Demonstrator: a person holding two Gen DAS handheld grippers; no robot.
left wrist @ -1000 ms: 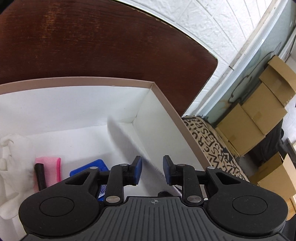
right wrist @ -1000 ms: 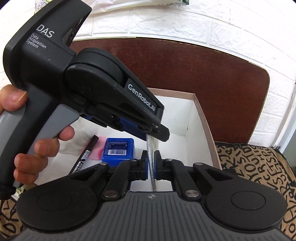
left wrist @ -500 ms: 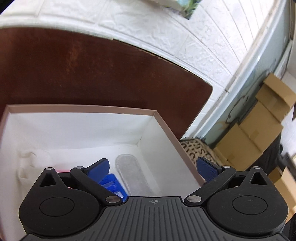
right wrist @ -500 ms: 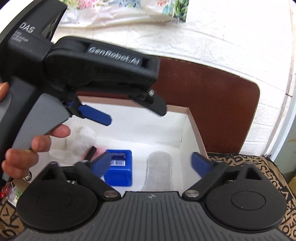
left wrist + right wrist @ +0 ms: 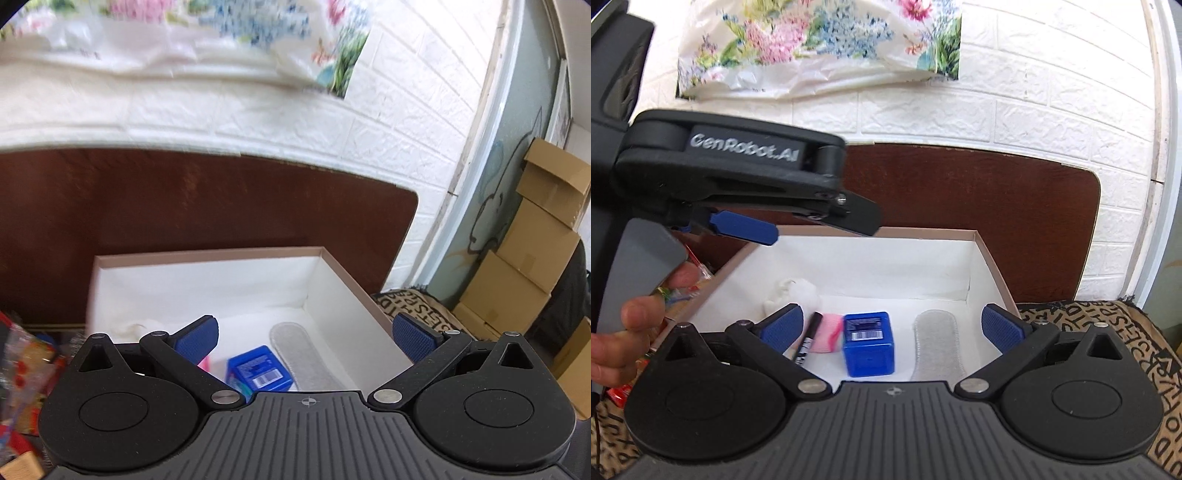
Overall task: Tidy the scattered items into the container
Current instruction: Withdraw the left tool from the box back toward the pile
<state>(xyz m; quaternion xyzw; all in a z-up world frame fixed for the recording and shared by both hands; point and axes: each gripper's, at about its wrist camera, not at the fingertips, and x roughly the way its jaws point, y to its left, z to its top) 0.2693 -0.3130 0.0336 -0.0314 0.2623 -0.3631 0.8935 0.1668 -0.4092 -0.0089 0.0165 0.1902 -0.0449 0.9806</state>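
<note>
A white box with a tan rim (image 5: 993, 254) (image 5: 343, 271) holds a grey insole (image 5: 936, 343) (image 5: 301, 354), a blue box (image 5: 868, 341) (image 5: 256, 373), a pink cloth (image 5: 825, 334), a black marker (image 5: 809, 341) and a white cotton wad (image 5: 796, 293). My right gripper (image 5: 892, 330) is open and empty, raised in front of the box. My left gripper (image 5: 304, 336) is open and empty, above the box's near side; it also shows in the right wrist view (image 5: 783, 225), held in a hand at upper left.
The box sits before a dark brown board (image 5: 979, 192) against a white brick wall (image 5: 997, 103) with a floral plastic sheet (image 5: 812, 37). A letter-patterned cloth (image 5: 1108, 325) covers the surface. Colourful wrappers (image 5: 26, 365) lie left of the box. Cardboard boxes (image 5: 532, 251) stack at right.
The right gripper opened and let go of the grey insole, which now lies flat in the box. Both grippers opened wide and pulled back and up from the box.
</note>
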